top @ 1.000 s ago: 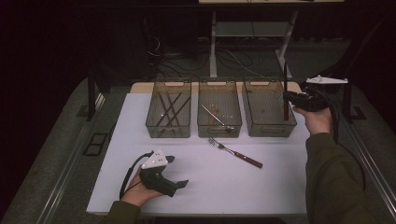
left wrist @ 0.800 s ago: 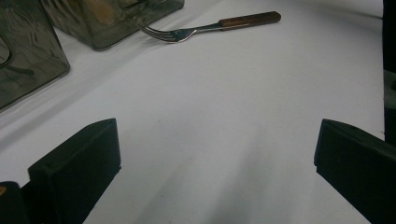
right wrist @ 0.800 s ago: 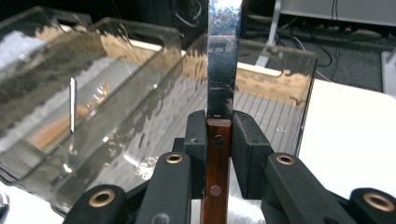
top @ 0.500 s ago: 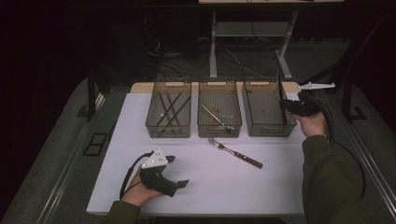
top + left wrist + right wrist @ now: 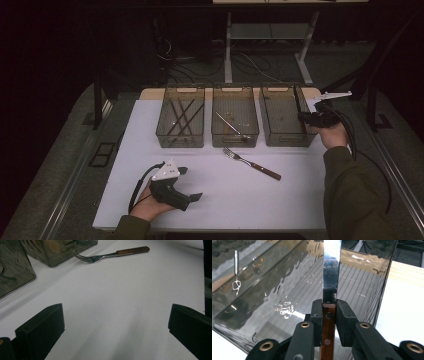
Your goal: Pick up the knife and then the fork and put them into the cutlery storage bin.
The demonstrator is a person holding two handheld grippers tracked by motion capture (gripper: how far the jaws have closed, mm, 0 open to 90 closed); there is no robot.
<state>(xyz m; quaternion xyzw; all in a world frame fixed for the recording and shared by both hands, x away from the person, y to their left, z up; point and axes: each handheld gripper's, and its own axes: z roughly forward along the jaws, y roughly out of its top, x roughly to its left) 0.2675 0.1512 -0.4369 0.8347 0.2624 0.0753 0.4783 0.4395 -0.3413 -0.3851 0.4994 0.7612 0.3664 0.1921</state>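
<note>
**Wood-handled knife brought over the right bin**

Wood and steel are seen clamped in the right gripper (image 5: 329, 311): its jaws are closed on the knife (image 5: 331, 277) at the top of the brown handle, with the blade pointing away over the right bin (image 5: 280, 102). Compared with a second ago, the gripper has been shifted a little inward and lower, so the blade is now held over the bin's right wall rather than outside it. By that, the drop into this bin is judged to be close, though the knife has not been released. The left gripper (image 5: 187, 187) is rested on the white mat (image 5: 300, 200), well short of the bin, jaws spread wide and empty. A fork (image 5: 251, 162) is left lying just in front of the middle bin (image 5: 235, 95), unsorted.
</note>
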